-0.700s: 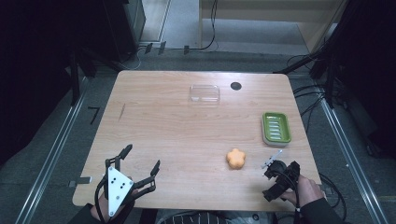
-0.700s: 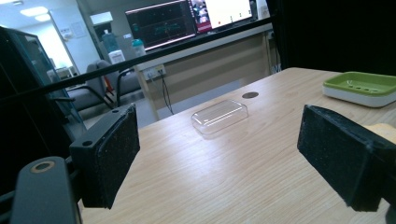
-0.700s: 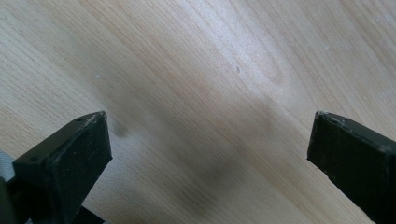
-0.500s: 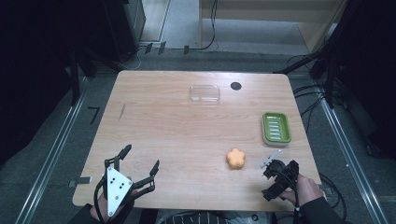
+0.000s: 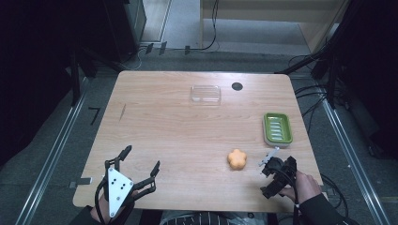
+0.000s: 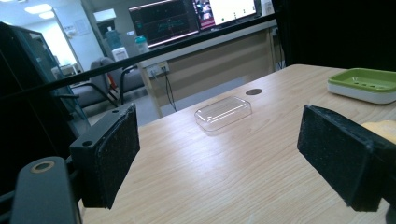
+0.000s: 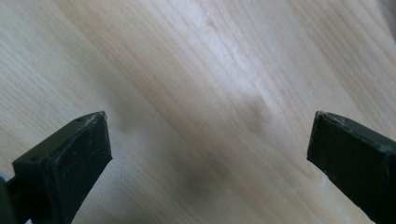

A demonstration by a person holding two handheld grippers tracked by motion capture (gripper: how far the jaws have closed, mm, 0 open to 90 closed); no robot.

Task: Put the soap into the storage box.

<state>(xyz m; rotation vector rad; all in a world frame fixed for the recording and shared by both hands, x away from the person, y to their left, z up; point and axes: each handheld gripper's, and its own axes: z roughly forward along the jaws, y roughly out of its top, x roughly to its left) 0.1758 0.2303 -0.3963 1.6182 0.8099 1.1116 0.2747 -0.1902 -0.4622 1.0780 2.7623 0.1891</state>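
The orange flower-shaped piece (image 5: 237,159) sits on the near right part of the counter (image 5: 164,126), lying flat with nothing touching it. It is roundish with lobes, so it has no real long axis to line up with. Just to its right and a little nearer is the right tongs (image 5: 271,161), held in the person's right hand (image 5: 305,185). In the right gripper view these tongs (image 7: 210,163) stand spread wide and released, with bare wood grain between the two black jaws. The piece lies to the left of those tongs, near but apart, so I'd judge the right hand is the one to take it, with a short swing leftward.

The left tongs (image 5: 141,161) hover at the near left edge, well apart from the piece, also released. In the left gripper view the tongs (image 6: 219,158) are empty, and a sliver of the orange piece (image 6: 380,128) peeks from behind one jaw.

Farther out, the green soap dish (image 5: 277,128) rests just beyond the piece near the right edge. A clear plastic lid (image 5: 205,94) lies toward the far side, beside a dark round hole (image 5: 237,86) in the counter. I can read no brand or writing on any of them.
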